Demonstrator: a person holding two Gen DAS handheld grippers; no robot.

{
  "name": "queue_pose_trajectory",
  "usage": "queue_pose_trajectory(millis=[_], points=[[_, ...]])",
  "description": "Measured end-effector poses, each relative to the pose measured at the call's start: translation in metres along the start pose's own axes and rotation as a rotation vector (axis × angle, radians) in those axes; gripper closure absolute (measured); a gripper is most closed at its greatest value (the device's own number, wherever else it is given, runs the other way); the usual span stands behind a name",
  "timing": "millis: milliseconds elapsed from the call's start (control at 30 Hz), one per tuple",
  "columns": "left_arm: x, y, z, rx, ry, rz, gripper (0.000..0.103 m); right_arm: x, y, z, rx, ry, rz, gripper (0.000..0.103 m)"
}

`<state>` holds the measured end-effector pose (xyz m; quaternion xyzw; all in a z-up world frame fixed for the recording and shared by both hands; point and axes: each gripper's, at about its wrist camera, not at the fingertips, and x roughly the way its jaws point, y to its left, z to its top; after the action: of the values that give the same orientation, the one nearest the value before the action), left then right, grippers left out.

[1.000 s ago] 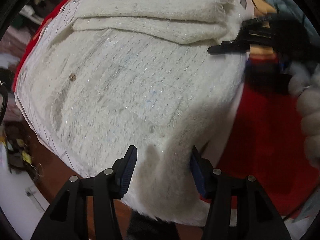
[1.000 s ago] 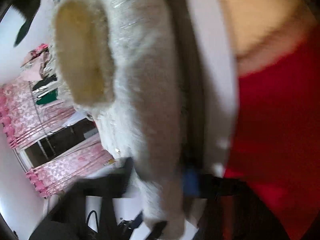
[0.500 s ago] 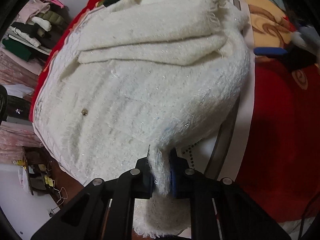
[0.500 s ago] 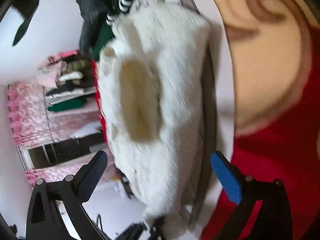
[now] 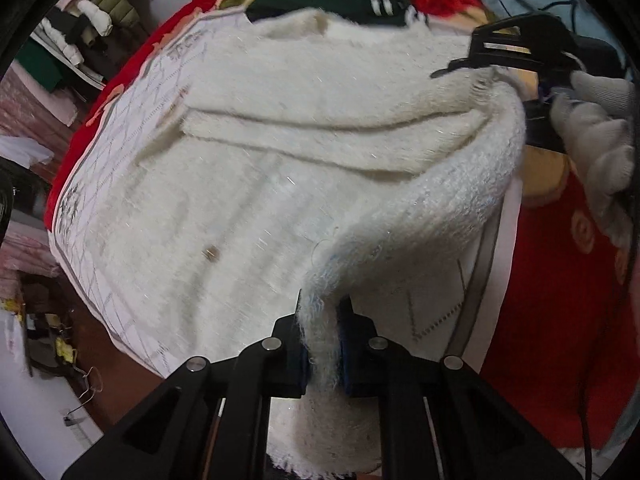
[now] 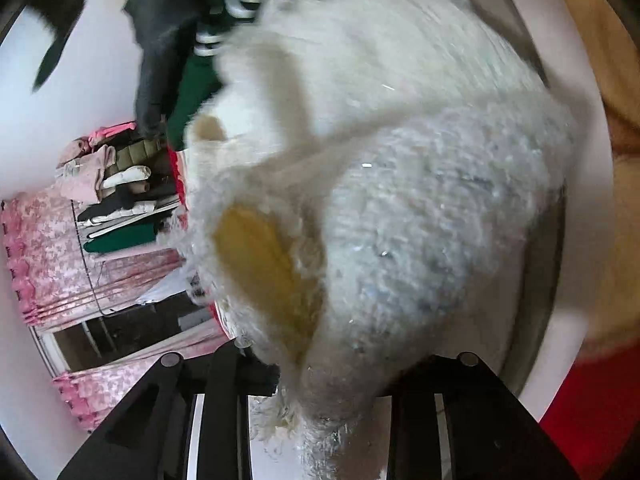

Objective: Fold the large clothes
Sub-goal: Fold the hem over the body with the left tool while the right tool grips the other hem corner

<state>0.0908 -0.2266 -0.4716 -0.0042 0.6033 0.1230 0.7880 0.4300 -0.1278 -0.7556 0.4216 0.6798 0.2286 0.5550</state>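
Item: white fuzzy garment [image 5: 248, 208], frame centre, on board | left gripper [image 5: 322, 344]: newly pinching lower hem, lifted | right gripper [image 6: 320, 396]: jaws just closing onto garment's edge | fold beginning.

My left tool [image 5: 322, 344] points steeply down, its blue pads pinched tight on a fold of the fuzzy white garment [image 5: 288, 184]. My right tool [image 6: 320, 392] has just been closing, the same garment bunched between its jaws; seen from the left wrist, my gloved right hand [image 5: 596, 128] grips it.
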Motion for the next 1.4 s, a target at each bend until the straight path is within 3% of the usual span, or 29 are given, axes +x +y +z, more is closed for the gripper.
queue_pose_trajectory(millis=[100, 267, 333, 433, 533, 567, 633, 700, 767, 833, 867, 900, 967, 1067, 1133, 1167, 1300, 1367, 1400], points=[[-0.017, 0.041, 0.015, -0.014, -0.023, -0.065, 0.095, -0.012, 0.056, -0.012, -0.028, -0.035, -0.041, 0.074], [-0.024, 0.124, 0.043, -0.079, -0.015, -0.168, 0.094, 0.007, 0.172, -0.030, -0.100, -0.066, -0.245, 0.074], [-0.011, 0.161, 0.053, -0.139, 0.007, -0.201, 0.094, 0.044, 0.223, -0.028, -0.141, -0.066, -0.359, 0.074], [0.018, 0.206, 0.063, -0.212, 0.048, -0.222, 0.093, 0.098, 0.257, -0.019, -0.145, -0.031, -0.464, 0.074], [0.061, 0.257, 0.066, -0.313, 0.093, -0.206, 0.089, 0.179, 0.281, -0.009, -0.170, 0.018, -0.590, 0.073], [0.072, 0.267, 0.065, -0.338, 0.108, -0.208, 0.089, 0.202, 0.285, -0.005, -0.190, 0.043, -0.624, 0.069], [0.102, 0.293, 0.061, -0.399, 0.162, -0.224, 0.088, 0.252, 0.282, 0.000, -0.207, 0.102, -0.670, 0.048], [0.123, 0.318, 0.055, -0.487, 0.208, -0.295, 0.083, 0.278, 0.281, 0.006, -0.195, 0.139, -0.659, 0.012], [0.126, 0.338, 0.050, -0.553, 0.197, -0.347, 0.078, 0.273, 0.275, 0.002, -0.196, 0.144, -0.610, 0.009], [0.120, 0.353, 0.046, -0.592, 0.172, -0.364, 0.055, 0.245, 0.273, -0.005, -0.220, 0.117, -0.459, 0.009], [0.118, 0.357, 0.046, -0.608, 0.166, -0.363, 0.025, 0.225, 0.273, -0.008, -0.230, 0.096, -0.374, 0.009], [0.115, 0.362, 0.044, -0.628, 0.155, -0.361, 0.013, 0.207, 0.271, -0.011, -0.238, 0.068, -0.324, 0.009], [0.114, 0.364, 0.046, -0.630, 0.141, -0.338, 0.012, 0.155, 0.259, -0.014, -0.257, -0.045, -0.326, 0.009], [0.127, 0.352, 0.051, -0.576, 0.167, -0.291, 0.012, 0.098, 0.218, -0.008, -0.250, -0.189, -0.490, 0.009], [0.139, 0.346, 0.057, -0.543, 0.175, -0.252, 0.012, 0.076, 0.172, 0.008, -0.186, -0.212, -0.537, 0.009], [0.143, 0.347, 0.060, -0.532, 0.174, -0.244, 0.012, 0.073, 0.154, 0.016, -0.156, -0.211, -0.508, 0.009], [0.158, 0.335, 0.069, -0.477, 0.178, -0.201, 0.012, 0.093, 0.091, 0.052, -0.060, -0.143, -0.259, 0.009], [0.163, 0.334, 0.073, -0.454, 0.177, -0.183, 0.012, 0.103, 0.084, 0.057, -0.069, -0.188, -0.192, 0.010], [0.163, 0.333, 0.074, -0.441, 0.175, -0.175, 0.012, 0.101, 0.088, 0.054, -0.091, -0.223, -0.188, 0.039]])
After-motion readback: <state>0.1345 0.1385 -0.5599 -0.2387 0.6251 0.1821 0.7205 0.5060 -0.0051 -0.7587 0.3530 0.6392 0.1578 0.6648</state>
